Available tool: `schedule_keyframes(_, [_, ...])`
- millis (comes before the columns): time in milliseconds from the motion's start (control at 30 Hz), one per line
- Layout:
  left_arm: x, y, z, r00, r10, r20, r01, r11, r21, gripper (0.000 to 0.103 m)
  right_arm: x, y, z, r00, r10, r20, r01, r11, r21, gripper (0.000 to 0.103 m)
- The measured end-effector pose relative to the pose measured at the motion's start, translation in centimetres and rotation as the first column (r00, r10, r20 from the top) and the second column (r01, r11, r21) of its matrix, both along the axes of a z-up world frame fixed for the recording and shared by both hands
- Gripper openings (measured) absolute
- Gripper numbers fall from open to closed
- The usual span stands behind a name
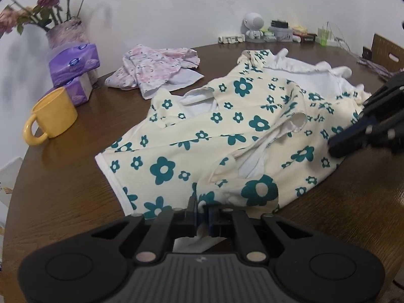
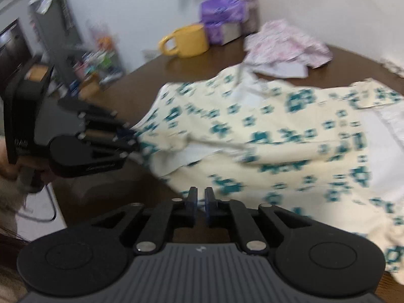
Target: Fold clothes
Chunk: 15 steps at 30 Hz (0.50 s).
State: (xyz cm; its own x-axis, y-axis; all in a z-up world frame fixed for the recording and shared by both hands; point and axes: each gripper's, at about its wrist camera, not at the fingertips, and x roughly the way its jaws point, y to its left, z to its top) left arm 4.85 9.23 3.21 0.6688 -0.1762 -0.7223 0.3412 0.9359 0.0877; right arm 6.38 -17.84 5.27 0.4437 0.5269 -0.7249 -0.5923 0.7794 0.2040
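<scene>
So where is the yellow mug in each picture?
Left wrist view: the yellow mug stands at the left on the table, in front of the purple tissue packs.
Right wrist view: the mug is near the top middle, just left of the tissue packs.
Shared landmark: the flowered shirt spread on the table.

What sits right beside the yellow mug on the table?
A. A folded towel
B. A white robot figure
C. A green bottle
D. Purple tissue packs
D: in the left wrist view the purple tissue packs stand just behind the mug, near the table edge.
</scene>
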Motion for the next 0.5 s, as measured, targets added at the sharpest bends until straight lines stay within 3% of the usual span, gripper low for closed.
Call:
schedule_keyframes(67, [-0.4, 0.1, 0.2, 1.0, 0.017, 0.011, -0.017, 0.999, -0.045, 0.015, -0.1, -1.7, 0.2, 0.995, -0.094, 0.018, 0.095, 0.996, -0.004, 0.008])
schedule_keyframes(133, [-0.9, -0.1, 0.4, 0.999, 0.039, 0.034, -0.036, 0.996, -0.08, 0.028, -0.1, -3.6, 0.3, 0.979, -0.197, 0.048, 0.199, 0.979, -0.036, 0.021])
schedule_keyframes(167, [-1.1, -0.2, 0.4, 0.998, 0.048, 0.042, -0.045, 0.995, -0.089, 0.032, -0.1, -4.8, 0.3, 0.968, -0.24, 0.07, 0.245, 0.967, -0.063, 0.035])
schedule_keyframes(233, [-1.3, -0.4, 0.3, 0.996, 0.073, 0.051, -0.067, 0.993, -0.099, 0.04, -0.2, -7.3, 0.3, 0.94, -0.319, 0.119, 0.332, 0.936, -0.116, 0.039])
schedule_keyframes(333, [-1.0, -0.5, -0.1, 0.992, 0.12, 0.04, -0.116, 0.988, -0.098, 0.04, 0.0, -10.4, 0.2, 0.922, -0.352, 0.163, 0.378, 0.908, -0.178, 0.045])
schedule_keyframes(367, [-0.8, -0.6, -0.3, 0.99, 0.139, 0.036, -0.135, 0.986, -0.096, 0.04, 0.5, -11.2, 0.0, 0.921, -0.35, 0.171, 0.38, 0.904, -0.195, 0.052])
schedule_keyframes(500, [-0.4, -1.2, -0.6, 0.98, 0.193, 0.04, -0.189, 0.979, -0.08, 0.04, 1.7, -12.2, -1.4, 0.935, -0.304, 0.184, 0.343, 0.908, -0.24, 0.059])
